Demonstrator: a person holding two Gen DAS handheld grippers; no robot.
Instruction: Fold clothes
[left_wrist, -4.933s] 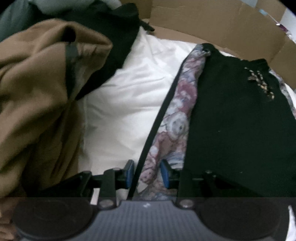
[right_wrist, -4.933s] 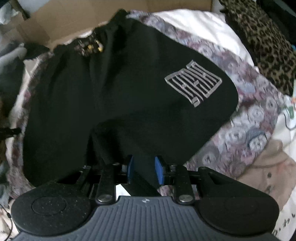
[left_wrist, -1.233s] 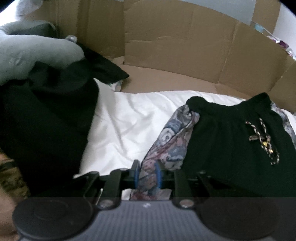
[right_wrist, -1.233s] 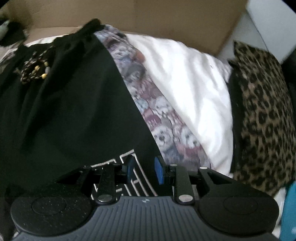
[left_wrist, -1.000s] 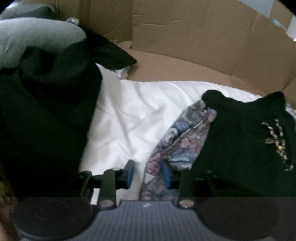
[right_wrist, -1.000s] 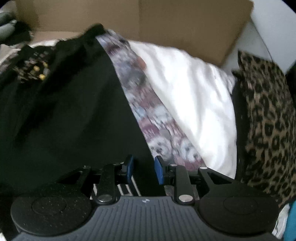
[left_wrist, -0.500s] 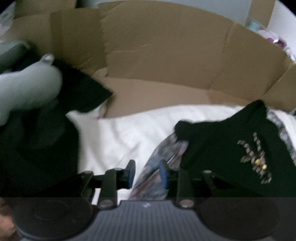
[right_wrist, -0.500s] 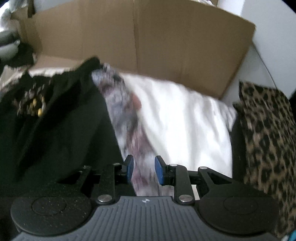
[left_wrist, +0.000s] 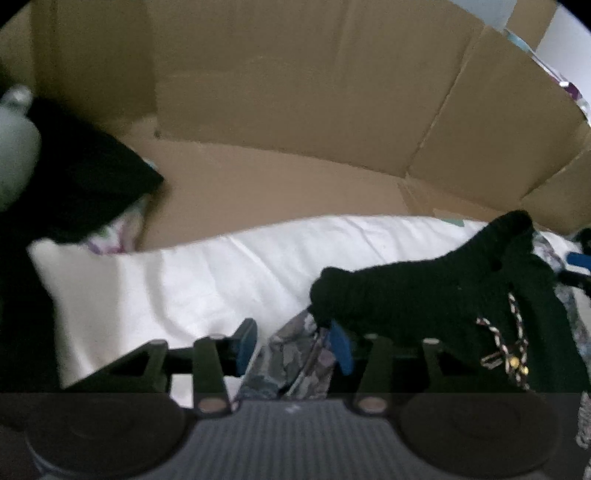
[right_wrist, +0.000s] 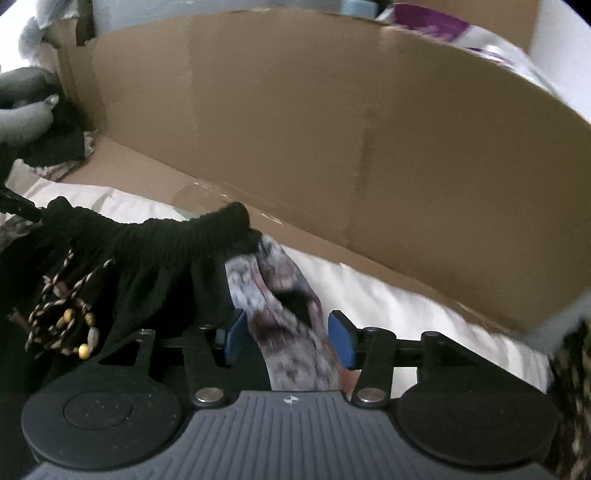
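- Looking along the left gripper, its blue pads stand well apart, and a fold of the patterned cloth lies between them; whether the pads press on it cannot be told, as there is a gap on the left side.
- The right gripper is likewise spread wide, with the same patterned cloth running up between its pads, loose on both sides.
- Only the left wrist view shows the dark heap of clothing at the left edge of the white bedding, with a pale grey-green garment on top of it.
- Only the right wrist view shows the beads on the drawstring, a leopard-print cloth at the right edge, and a purple-and-white thing above the cardboard.
- Both views show the cardboard wall standing along the far edge of the bedding.
- The black shorts lie on the patterned cloth, near the far edge of the bedding, between the two grippers.
- Their gathered waistband is bunched and raised, ribbed in texture, with the braided drawstring hanging below it.
- The patterned cloth is grey, mauve and pink, and blurred in the right wrist view.
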